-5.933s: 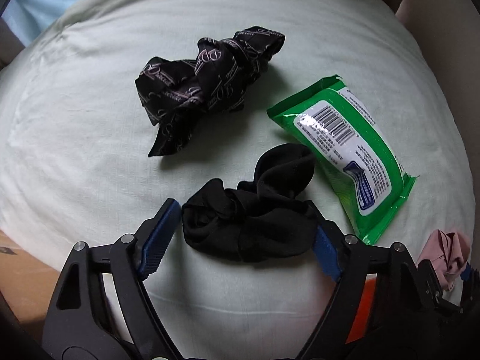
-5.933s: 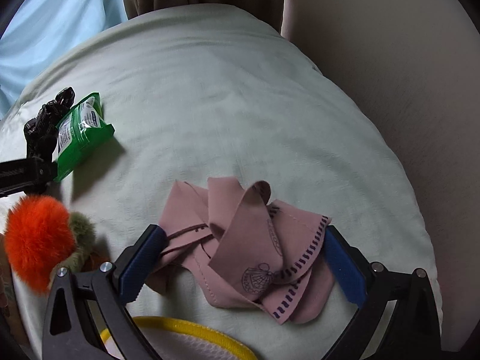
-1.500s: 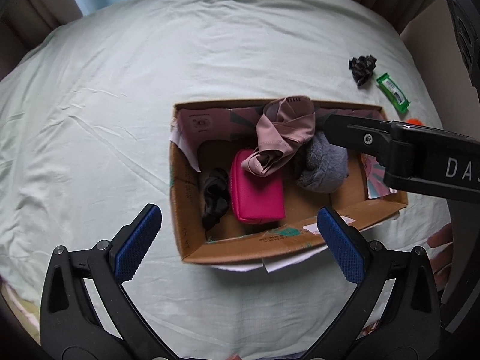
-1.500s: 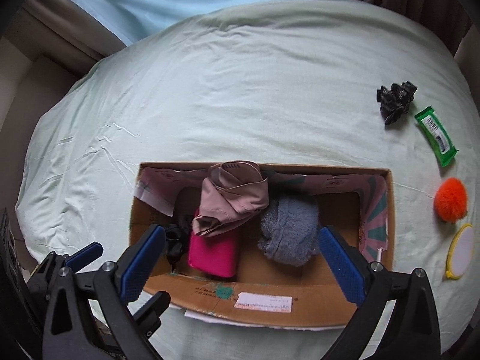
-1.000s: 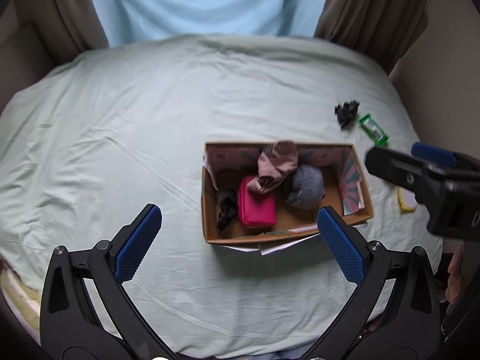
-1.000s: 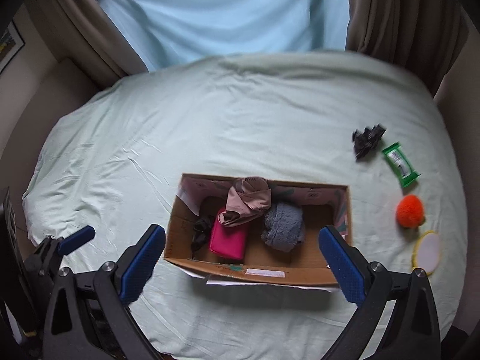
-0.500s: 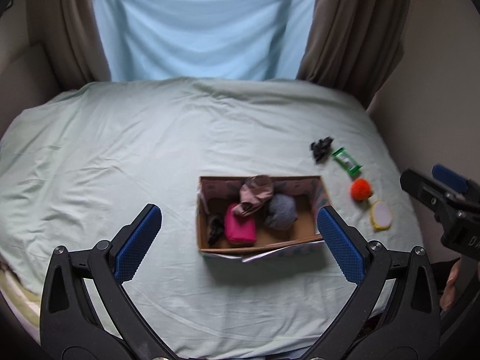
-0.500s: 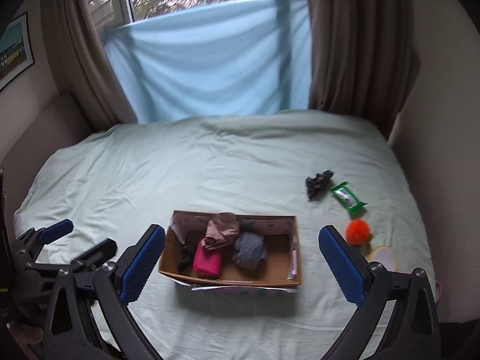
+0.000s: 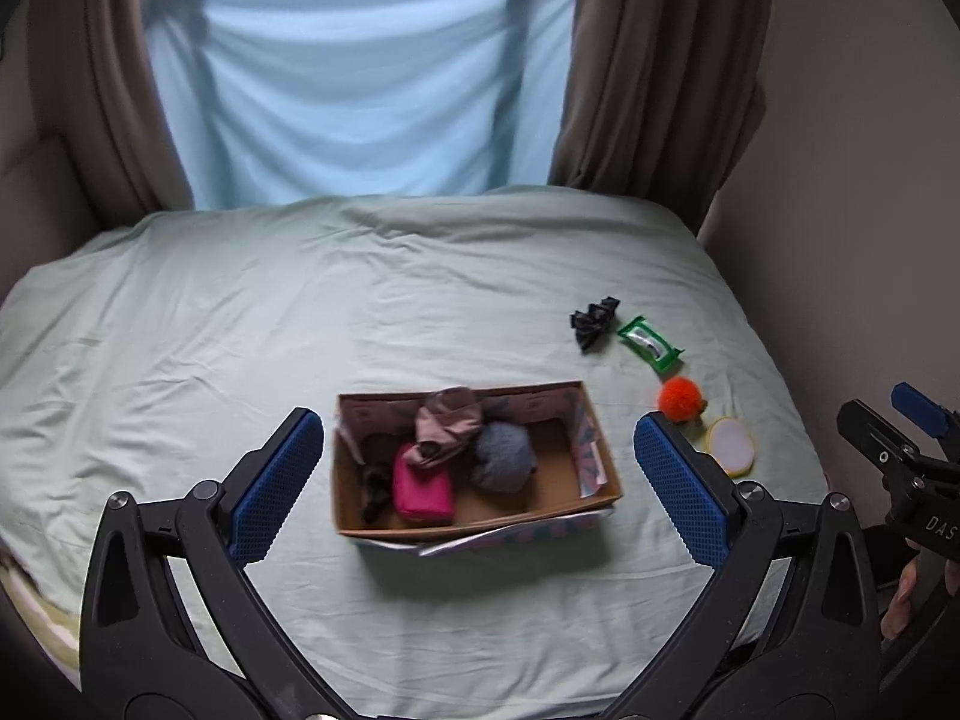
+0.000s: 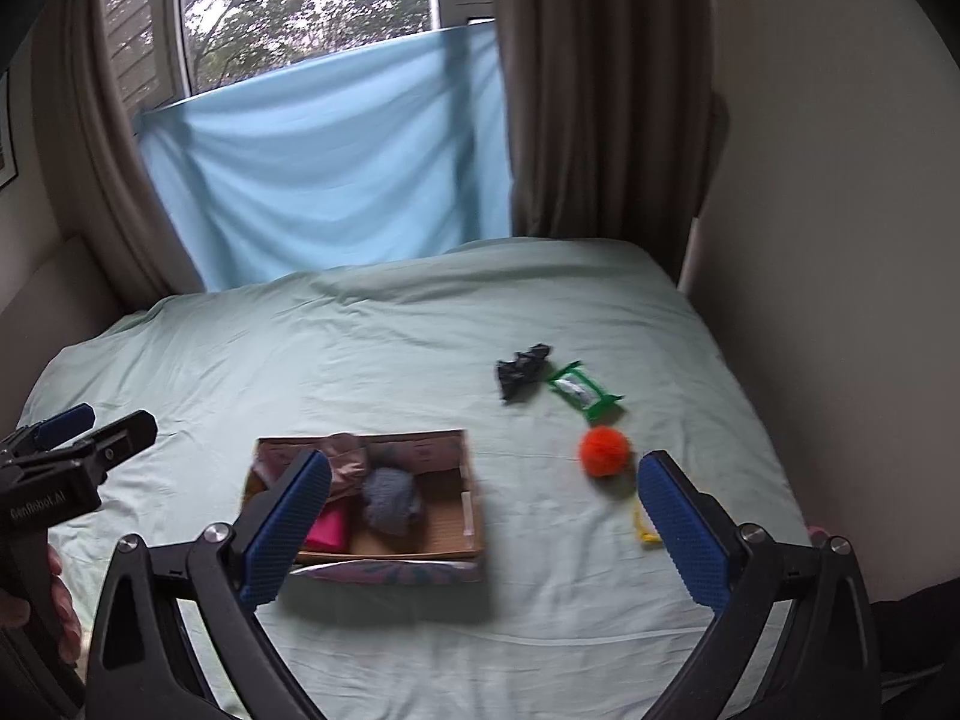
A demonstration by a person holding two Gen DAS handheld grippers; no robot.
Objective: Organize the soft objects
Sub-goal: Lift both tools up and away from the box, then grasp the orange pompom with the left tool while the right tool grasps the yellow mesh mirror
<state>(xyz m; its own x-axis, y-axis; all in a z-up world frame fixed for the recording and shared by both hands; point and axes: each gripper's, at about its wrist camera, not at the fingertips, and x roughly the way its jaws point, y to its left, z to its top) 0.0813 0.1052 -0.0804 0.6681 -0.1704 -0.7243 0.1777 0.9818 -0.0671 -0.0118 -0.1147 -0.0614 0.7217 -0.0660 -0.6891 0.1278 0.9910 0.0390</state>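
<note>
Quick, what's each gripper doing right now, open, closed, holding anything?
Left gripper: open, holding nothing.
Right gripper: open, holding nothing.

Dim window daylight, fisheye-warped, slightly blurred

On the black body of my right gripper (image 9: 918, 480), at the right edge of my left camera's view, I read "DAS". My left gripper (image 10: 66, 456) reads "GenRobot.AI", at the left edge of my right camera's view.

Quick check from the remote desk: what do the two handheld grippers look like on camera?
Both match: left gripper and right gripper have black triangular cut-out frames, silver bolts and blue dimpled pads. White lettering marks each body, partly readable. No cables or sleeves visible.
</note>
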